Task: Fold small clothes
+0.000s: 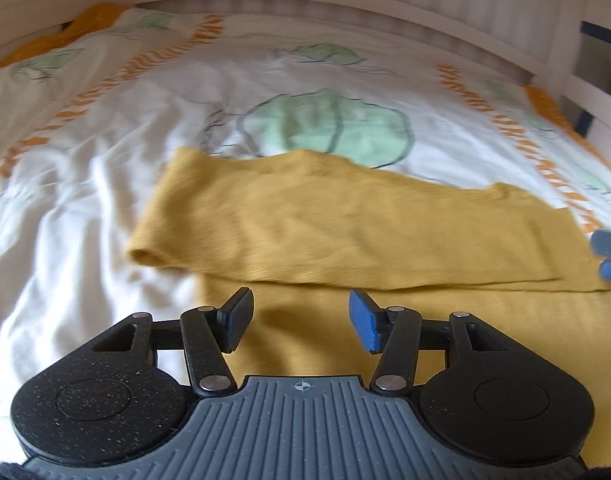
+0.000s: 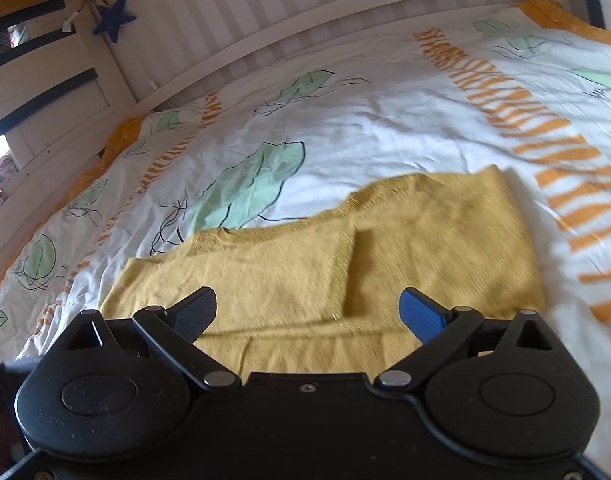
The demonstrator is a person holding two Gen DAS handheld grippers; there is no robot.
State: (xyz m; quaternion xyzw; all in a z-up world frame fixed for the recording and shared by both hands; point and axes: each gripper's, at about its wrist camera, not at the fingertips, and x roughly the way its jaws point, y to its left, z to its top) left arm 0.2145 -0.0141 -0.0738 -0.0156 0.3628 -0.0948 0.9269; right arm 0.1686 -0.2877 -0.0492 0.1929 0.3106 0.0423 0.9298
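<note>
Mustard garment (image 1: pixel 345 232) lies folded on the patterned duvet (image 1: pixel 85 200).

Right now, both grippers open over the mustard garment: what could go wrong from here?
1. The mustard-yellow ribbed knit garment lies on a wrinkled white printed duvet; a low pinch by the open left gripper may catch the duvet too.
2. The folded-over layer's edge looks uneven, so the open right gripper may grab only one layer.

**Bed with printed cover and a yellow garment**

A bed (image 1: pixel 85 208) fills both views, spread with a rumpled white cover (image 2: pixel 385 128) printed with green leaves and orange stripes. A mustard-yellow garment (image 1: pixel 325 224) lies directly on it, partly folded over itself, at lower centre of each frame
</note>
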